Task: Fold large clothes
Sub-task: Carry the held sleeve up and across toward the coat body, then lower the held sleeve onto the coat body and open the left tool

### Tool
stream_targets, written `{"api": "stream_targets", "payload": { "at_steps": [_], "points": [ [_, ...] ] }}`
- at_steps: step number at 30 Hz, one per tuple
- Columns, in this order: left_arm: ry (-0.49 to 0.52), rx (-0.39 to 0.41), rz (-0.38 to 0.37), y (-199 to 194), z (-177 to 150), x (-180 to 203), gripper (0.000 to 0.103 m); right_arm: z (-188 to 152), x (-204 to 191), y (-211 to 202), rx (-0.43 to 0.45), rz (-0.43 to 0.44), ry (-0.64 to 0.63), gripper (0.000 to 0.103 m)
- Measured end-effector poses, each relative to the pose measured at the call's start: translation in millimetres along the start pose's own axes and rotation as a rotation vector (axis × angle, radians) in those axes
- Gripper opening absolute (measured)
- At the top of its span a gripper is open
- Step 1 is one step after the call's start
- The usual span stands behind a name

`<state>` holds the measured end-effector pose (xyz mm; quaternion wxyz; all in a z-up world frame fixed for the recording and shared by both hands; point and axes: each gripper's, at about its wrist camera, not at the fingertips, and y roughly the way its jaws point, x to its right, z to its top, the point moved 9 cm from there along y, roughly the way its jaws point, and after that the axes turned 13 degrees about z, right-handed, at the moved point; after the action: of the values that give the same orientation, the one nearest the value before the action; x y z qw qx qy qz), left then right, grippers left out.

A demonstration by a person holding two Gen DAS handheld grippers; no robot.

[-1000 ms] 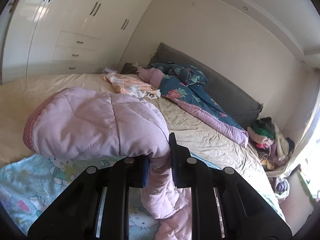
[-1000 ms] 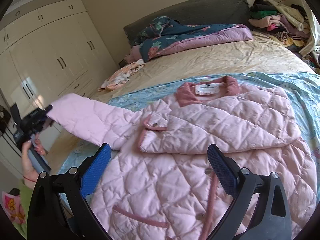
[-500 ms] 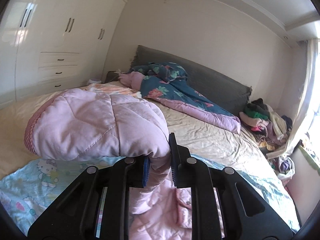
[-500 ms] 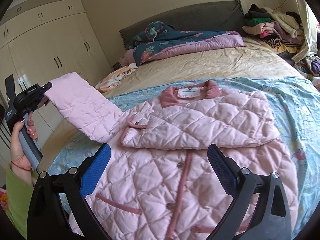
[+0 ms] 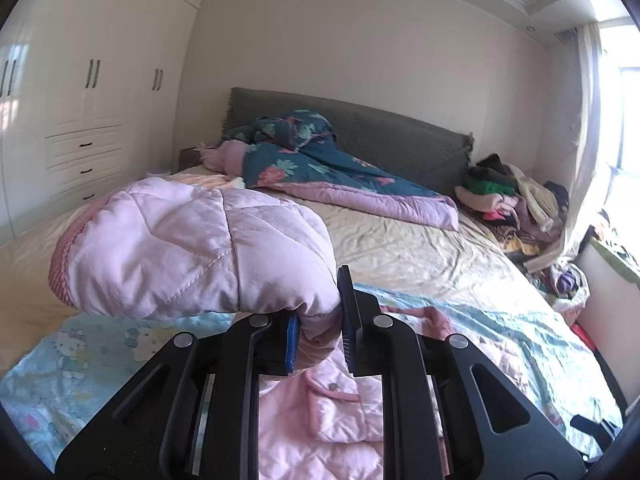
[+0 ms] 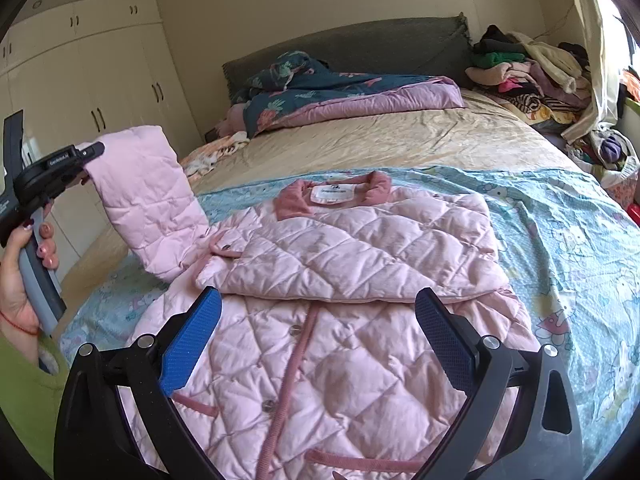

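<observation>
The bed [image 6: 400, 140] fills both views, its beige sheet bare toward the grey headboard [image 6: 360, 46]. A light blue cartoon-print blanket [image 6: 560, 232] covers the near part, and the pink quilted jacket [image 6: 340, 320] lies front-up on that blanket, collar toward the headboard, one sleeve already folded across the chest. A teal floral quilt [image 6: 320, 92] lies bunched along the headboard; a pile of mixed clothes [image 6: 528, 68] sits at the far right corner of the bed. White wardrobes [image 5: 80, 100] line the left wall. The jacket's other sleeve [image 6: 148, 200] is lifted off the bed at the left side — the left gripper [image 5: 318, 338] is clamped narrow on it, the cuff end [image 5: 180, 248] bulging forward past the blue pads. The person's left hand [image 6: 24, 268] grips that tool's handle. The right gripper [image 6: 316, 332] hangs above the jacket's lower front with its jaws spread wide — nothing between them, not touching the fabric.
</observation>
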<state>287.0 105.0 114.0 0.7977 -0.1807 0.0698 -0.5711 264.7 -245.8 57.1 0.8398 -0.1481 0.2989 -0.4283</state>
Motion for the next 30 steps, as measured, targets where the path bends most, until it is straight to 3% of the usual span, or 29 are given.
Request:
{"api": "stream_targets", "payload": {
  "at_steps": [8,18,30],
  "points": [
    [0.109,-0.019,-0.065,6.8,-30.2,53.4,0.010,-12.5,42.4,0.7,0.011,-0.021,0.082,0.097],
    [0.273,-0.097,-0.132,24.3,-92.5,125.3,0.009,-18.0,78.6,-1.2,0.015,-0.038,0.154,0.097],
    [0.416,-0.190,-0.192,41.0,-166.0,172.1,0.009,-15.4,118.9,-13.2,0.052,-0.077,0.245,0.097]
  ]
}}
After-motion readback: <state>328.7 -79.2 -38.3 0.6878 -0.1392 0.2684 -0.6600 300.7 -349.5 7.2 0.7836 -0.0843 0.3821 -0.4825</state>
